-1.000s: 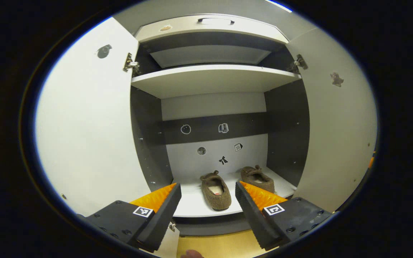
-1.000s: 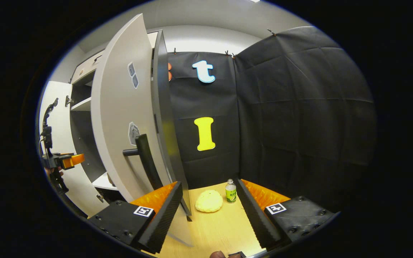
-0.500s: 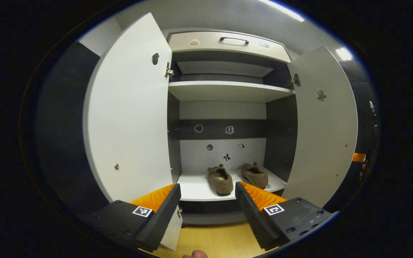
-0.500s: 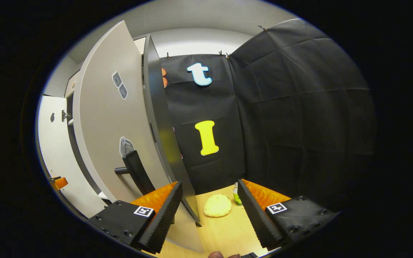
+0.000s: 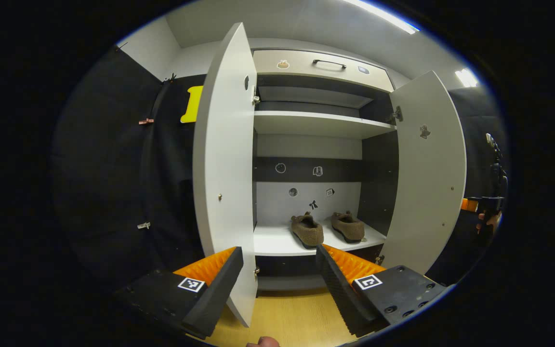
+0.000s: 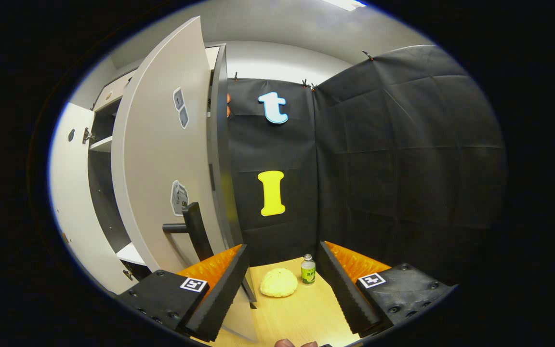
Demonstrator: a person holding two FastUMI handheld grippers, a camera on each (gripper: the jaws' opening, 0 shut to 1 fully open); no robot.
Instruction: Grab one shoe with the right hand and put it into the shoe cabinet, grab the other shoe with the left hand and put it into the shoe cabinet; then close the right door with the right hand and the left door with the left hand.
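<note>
Closing the doors is what's left: both slippers, left one (image 5: 308, 230) and right one (image 5: 348, 225), sit side by side on the cabinet's bottom shelf (image 5: 277, 243), toes pointing inward. Left tongs (image 5: 279, 282) gape wide, holding nothing; left door (image 5: 222, 164) stands edge-on just left of them, close. Right tongs (image 6: 282, 284) also wide open and empty. Right door (image 6: 162, 159) is swung out just left of them, its upright bar handle (image 6: 195, 231) beside the left finger. Right hand is nearer the right door, so I'd expect a leftward push there first.
</note>
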